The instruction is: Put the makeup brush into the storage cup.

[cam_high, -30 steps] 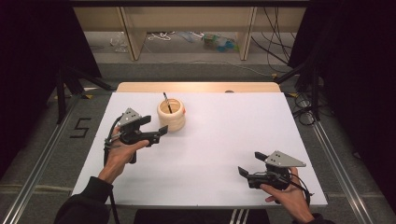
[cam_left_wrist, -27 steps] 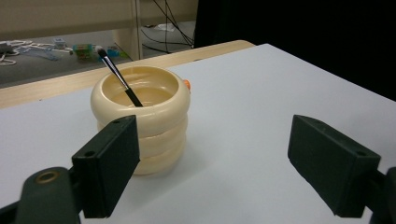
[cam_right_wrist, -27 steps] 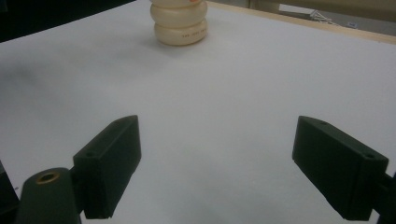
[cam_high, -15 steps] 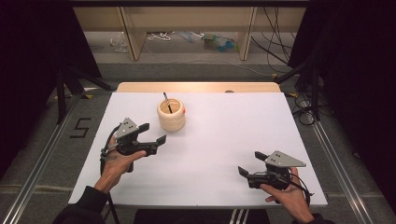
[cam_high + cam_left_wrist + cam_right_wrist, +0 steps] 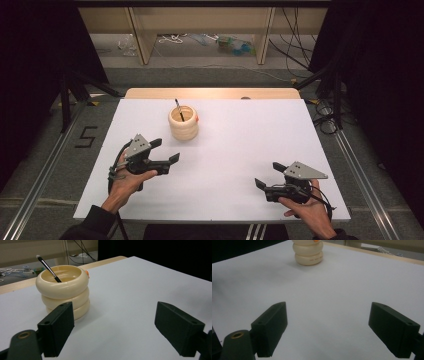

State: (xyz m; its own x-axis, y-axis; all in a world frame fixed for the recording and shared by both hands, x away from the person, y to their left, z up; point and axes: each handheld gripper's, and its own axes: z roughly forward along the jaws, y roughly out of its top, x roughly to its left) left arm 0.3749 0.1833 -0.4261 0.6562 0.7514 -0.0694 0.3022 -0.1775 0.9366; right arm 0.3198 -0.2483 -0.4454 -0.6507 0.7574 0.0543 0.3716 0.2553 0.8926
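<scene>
Cream ribbed holder (image 5: 183, 123), three stacked rounded rings, stands upright on the white counter (image 5: 240, 145), toward the far side and left of centre. One slim black-handled brush (image 5: 179, 108) with a pale tip leans inside it, its tip raised past the rim; a small orange detail (image 5: 196, 118) shows at the holder's upper right edge. Left gripper (image 5: 166, 151), black with a grey three-cornered plate on top, is held in the person's left hand (image 5: 125, 180) near the left part of the counter, just in front of the holder and apart from it, its fingers spread wide and empty. In the left gripper view the holder (image 5: 63, 290) sits close beyond the left finger (image 5: 57, 327), the brush (image 5: 48, 268) slanting up to the left, bare counter (image 5: 130, 302) lying between the two fingers. Right gripper (image 5: 266, 176), same build, is held in the person's right hand (image 5: 307, 210) near the front right corner, well apart from the holder, pointing left, fingers likewise spread wide and holding nothing. In the right gripper view the holder (image 5: 308, 252) stands far off at the top, with open white counter (image 5: 332, 290) ahead of the fingers (image 5: 270, 327). Wooden edge (image 5: 210, 93) borders the counter's far side; the floor beyond carries cables (image 5: 300, 50) and shelving legs (image 5: 142, 35).
</scene>
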